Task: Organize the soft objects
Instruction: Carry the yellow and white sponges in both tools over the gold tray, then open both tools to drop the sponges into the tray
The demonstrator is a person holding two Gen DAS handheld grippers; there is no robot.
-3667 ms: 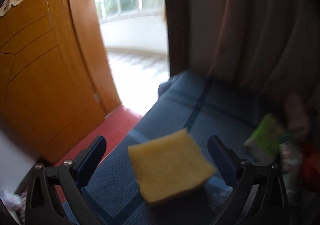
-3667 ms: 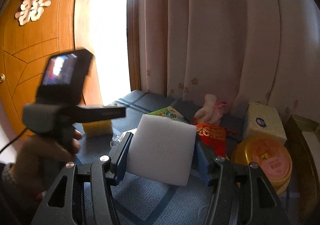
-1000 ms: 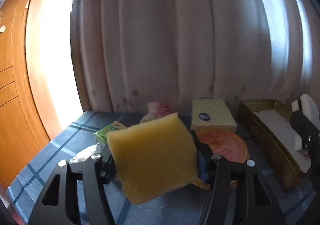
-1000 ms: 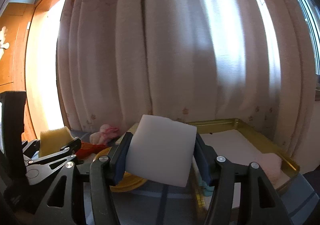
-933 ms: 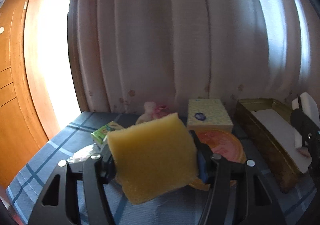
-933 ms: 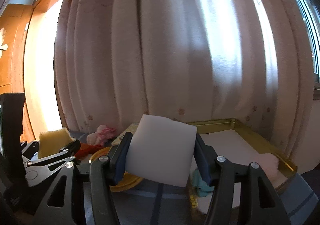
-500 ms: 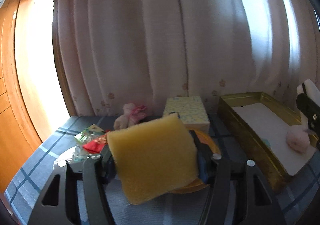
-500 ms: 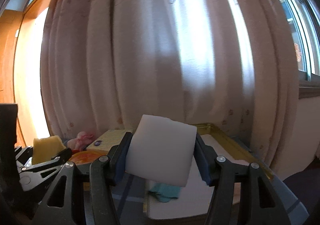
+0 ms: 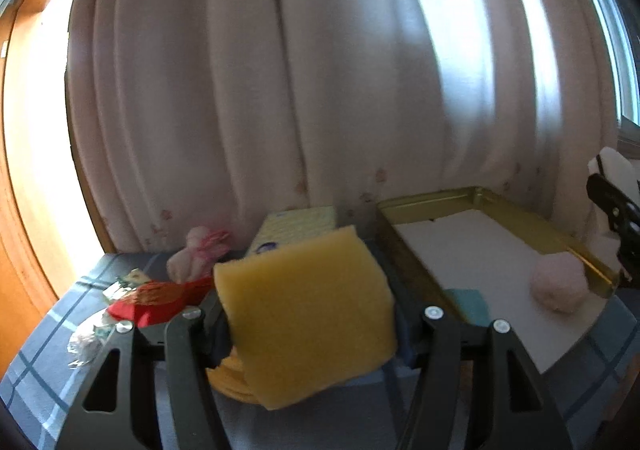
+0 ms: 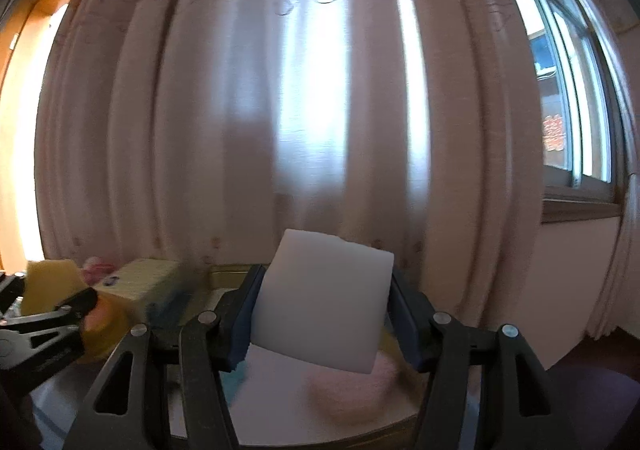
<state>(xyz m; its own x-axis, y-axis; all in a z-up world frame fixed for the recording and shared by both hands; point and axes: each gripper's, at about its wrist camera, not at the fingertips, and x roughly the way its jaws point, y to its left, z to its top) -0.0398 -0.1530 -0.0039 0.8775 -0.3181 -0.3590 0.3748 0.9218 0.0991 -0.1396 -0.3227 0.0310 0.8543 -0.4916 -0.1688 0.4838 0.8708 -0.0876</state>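
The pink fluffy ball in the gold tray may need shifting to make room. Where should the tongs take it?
Grip the pink fluffy ball across its middle, coming straight down from above: it is round and soft, and the gold tray wall stands close beside it.

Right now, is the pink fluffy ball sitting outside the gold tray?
No, the pink fluffy ball lies inside the gold tray, on its white lining near the right-hand rim.
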